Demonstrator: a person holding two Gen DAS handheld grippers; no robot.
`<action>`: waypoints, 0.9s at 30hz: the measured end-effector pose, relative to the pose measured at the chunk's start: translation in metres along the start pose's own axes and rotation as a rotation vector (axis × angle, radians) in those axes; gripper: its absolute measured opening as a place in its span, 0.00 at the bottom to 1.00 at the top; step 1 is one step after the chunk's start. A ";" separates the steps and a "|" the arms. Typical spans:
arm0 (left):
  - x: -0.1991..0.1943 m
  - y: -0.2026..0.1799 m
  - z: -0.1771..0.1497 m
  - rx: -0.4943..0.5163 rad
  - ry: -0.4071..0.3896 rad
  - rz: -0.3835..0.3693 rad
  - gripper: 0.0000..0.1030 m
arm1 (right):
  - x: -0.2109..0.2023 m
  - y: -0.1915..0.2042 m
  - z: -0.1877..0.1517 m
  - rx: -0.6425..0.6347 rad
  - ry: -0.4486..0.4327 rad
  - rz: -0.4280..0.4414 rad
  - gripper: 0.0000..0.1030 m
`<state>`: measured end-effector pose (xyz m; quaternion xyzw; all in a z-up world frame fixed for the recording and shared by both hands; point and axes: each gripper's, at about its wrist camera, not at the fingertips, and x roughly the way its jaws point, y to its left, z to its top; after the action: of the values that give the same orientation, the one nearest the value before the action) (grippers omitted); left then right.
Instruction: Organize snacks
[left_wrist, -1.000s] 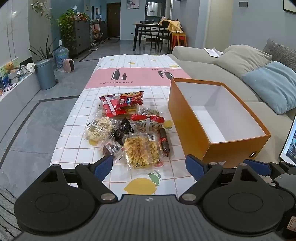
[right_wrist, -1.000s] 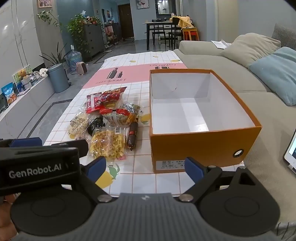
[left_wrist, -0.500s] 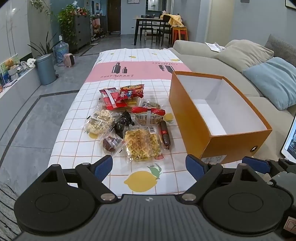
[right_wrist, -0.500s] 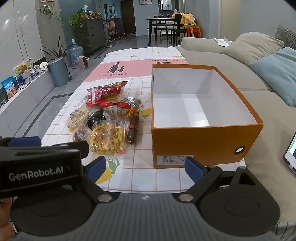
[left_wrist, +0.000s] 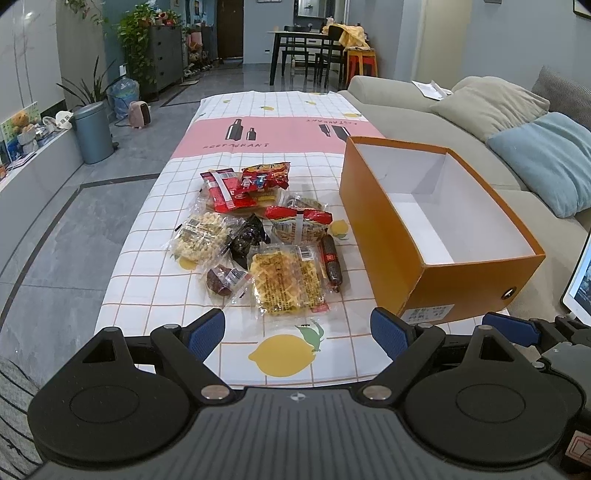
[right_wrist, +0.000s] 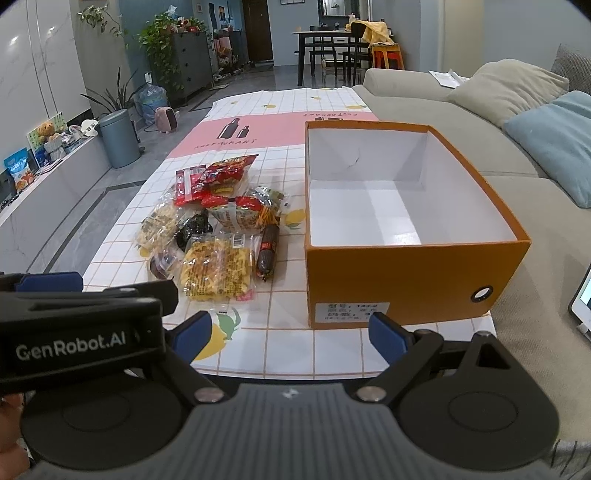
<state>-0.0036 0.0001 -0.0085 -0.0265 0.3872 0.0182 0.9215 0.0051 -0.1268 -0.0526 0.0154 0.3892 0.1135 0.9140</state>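
Observation:
Several wrapped snacks lie in a heap on the checked tablecloth (left_wrist: 155, 266): red packets (left_wrist: 243, 184) at the back, a clear bag of pale puffs (left_wrist: 199, 240), a yellow waffle pack (left_wrist: 286, 282) in front, a dark sausage (left_wrist: 331, 262) beside it. To their right stands an empty orange box (left_wrist: 424, 273) with a white inside. My left gripper (left_wrist: 297, 330) hovers open over the table's near edge, short of the waffle pack (right_wrist: 218, 271). My right gripper (right_wrist: 290, 332) is open in front of the box (right_wrist: 406, 273), holding nothing.
A grey sofa (left_wrist: 424, 114) with a blue cushion (left_wrist: 546, 158) runs along the right of the table. A tablet (left_wrist: 580, 280) leans at the right edge. On the left are grey floor, a bin (left_wrist: 92, 133) and a low shelf. A dining table (left_wrist: 306, 48) stands far back.
Both grippers have pulled back and risen a little, so the snacks and box sit slightly farther and lower in view. Nothing on the table has moved; both stay open.

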 end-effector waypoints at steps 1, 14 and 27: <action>0.000 0.000 0.000 0.000 0.000 -0.001 1.00 | 0.000 0.000 0.000 0.000 0.000 0.000 0.87; 0.004 0.000 -0.001 0.000 0.023 -0.011 1.00 | 0.002 0.000 -0.001 -0.003 0.017 -0.005 0.87; 0.004 0.000 -0.001 -0.002 0.031 -0.010 1.00 | 0.003 0.000 -0.001 -0.003 0.026 -0.008 0.87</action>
<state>-0.0016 -0.0002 -0.0123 -0.0294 0.4011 0.0137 0.9155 0.0060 -0.1263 -0.0553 0.0108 0.4008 0.1108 0.9094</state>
